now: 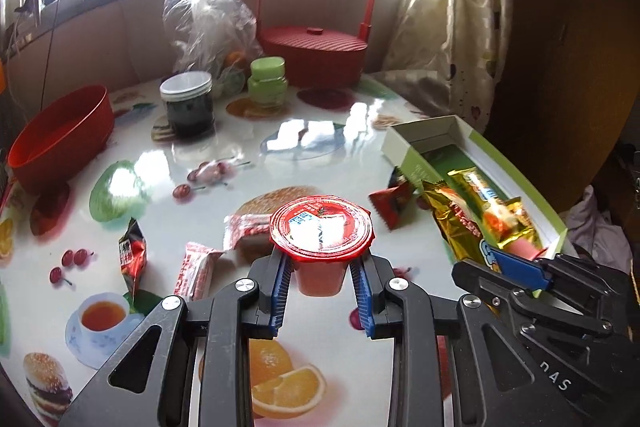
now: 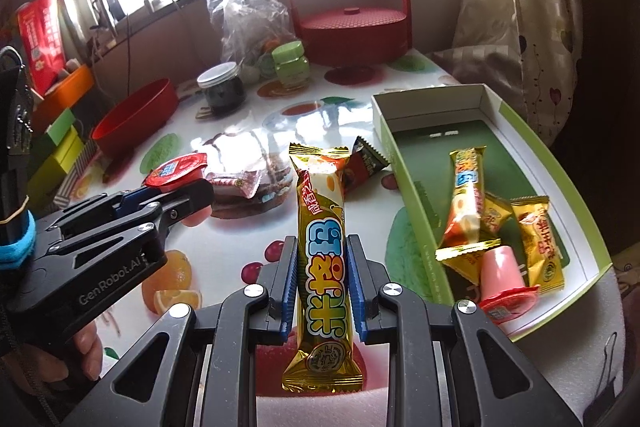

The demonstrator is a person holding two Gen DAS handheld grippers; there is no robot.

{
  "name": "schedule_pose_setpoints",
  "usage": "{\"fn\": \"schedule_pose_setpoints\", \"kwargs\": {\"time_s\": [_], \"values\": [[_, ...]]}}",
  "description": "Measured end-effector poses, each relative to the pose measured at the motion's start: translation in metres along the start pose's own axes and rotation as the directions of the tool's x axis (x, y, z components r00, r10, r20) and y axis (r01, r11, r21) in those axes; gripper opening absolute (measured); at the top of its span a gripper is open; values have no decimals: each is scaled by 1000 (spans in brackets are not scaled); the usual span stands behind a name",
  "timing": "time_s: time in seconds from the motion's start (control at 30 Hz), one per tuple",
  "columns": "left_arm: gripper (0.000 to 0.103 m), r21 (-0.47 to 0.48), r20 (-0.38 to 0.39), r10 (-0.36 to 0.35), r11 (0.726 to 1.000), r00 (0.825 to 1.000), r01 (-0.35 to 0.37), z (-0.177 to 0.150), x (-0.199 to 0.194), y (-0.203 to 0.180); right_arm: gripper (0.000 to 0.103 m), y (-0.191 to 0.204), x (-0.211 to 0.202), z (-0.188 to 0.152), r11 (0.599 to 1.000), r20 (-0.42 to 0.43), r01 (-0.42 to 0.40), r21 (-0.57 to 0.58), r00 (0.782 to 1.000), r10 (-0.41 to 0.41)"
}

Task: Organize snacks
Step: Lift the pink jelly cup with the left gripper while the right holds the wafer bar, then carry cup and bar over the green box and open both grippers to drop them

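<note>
Right now your left gripper (image 1: 320, 277) is clamped on a jelly cup (image 1: 322, 241), blue pads pressing its pink body from both sides just under the red foil lid. The cup sits upright, held clear above the table (image 1: 320, 143).

Your right gripper (image 2: 322, 281) is closed on a gold snack bar (image 2: 323, 255), gripped at mid-length with both crimped ends sticking out past the fingers. It hangs over the table, just left of the green box (image 2: 516, 125).

Inside that box: another gold snack bar (image 2: 466, 195) lying lengthwise, two small gold packets (image 2: 536, 243) beside it, and a second jelly cup (image 2: 505, 283) tipped lid-down at the near end.

Loose on the table between your grippers: a dark red wrapped candy (image 2: 362, 163) touching the box's outer wall, and a red-and-white packet (image 1: 246, 227) behind the held cup. Another red-and-white packet (image 1: 198, 269) and a dark red sachet (image 1: 132, 253) lie to the left.

Farther back: a red bowl (image 1: 60, 139) at left, a dark jar (image 1: 187, 105) with a clear lid, a green jar (image 1: 267, 81), a crumpled plastic bag (image 1: 208, 19), and a red lidded basket (image 1: 316, 49) with a tall handle.
</note>
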State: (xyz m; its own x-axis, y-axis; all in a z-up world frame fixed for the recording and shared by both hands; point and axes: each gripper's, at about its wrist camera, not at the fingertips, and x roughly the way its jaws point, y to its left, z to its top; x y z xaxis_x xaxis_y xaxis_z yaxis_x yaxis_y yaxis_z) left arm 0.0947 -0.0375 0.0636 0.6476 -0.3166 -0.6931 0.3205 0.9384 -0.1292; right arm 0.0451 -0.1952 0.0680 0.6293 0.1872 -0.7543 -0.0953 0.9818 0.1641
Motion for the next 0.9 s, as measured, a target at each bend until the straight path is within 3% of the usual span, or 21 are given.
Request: {"fn": "schedule_pose_setpoints", "kwargs": {"time_s": [0.47,0.9], "values": [[30,48,8,-71,996,997,70,11,-6,-33,22,-24,-24,4,998,46,48,33,998,-50],[30,88,-24,-159,983,987,160,25,15,-81,22,-77,-41,2,987,61,127,97,989,-134]]}}
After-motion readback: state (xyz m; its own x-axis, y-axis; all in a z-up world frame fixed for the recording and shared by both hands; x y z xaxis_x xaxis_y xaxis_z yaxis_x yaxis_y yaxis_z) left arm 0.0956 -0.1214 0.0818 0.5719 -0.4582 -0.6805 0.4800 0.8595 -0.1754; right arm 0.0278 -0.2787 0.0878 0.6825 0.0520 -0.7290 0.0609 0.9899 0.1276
